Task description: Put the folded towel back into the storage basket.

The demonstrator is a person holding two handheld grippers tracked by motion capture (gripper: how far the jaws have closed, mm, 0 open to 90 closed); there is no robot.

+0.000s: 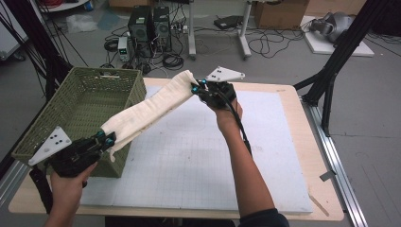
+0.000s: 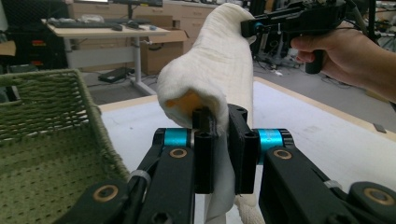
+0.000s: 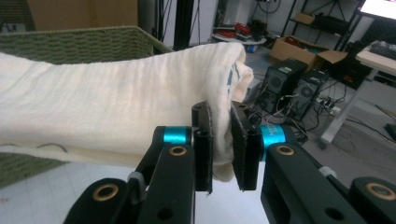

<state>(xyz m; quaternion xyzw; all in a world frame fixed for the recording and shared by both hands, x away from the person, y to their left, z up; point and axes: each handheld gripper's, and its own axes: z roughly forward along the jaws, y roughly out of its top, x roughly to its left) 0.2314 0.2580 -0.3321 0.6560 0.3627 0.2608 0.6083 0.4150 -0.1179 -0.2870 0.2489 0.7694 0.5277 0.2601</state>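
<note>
Above the white gridded mat, we hold a folded cream cloth stretched between left gripper and right gripper, both pinching its ends; the green woven basket beside it still waits empty.

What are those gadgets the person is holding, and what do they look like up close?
They are two hand-held grippers, left gripper and right gripper. Each has a black body with a pistol-style handle, two flat black jaws, bright turquoise metal collars at the jaw bases, brass-coloured pivot pins, and a grey three-cornered plate on top dotted with small holes. A black cable trails from the right one along the forearm. A dark sleeve covers the upper arm.
</note>
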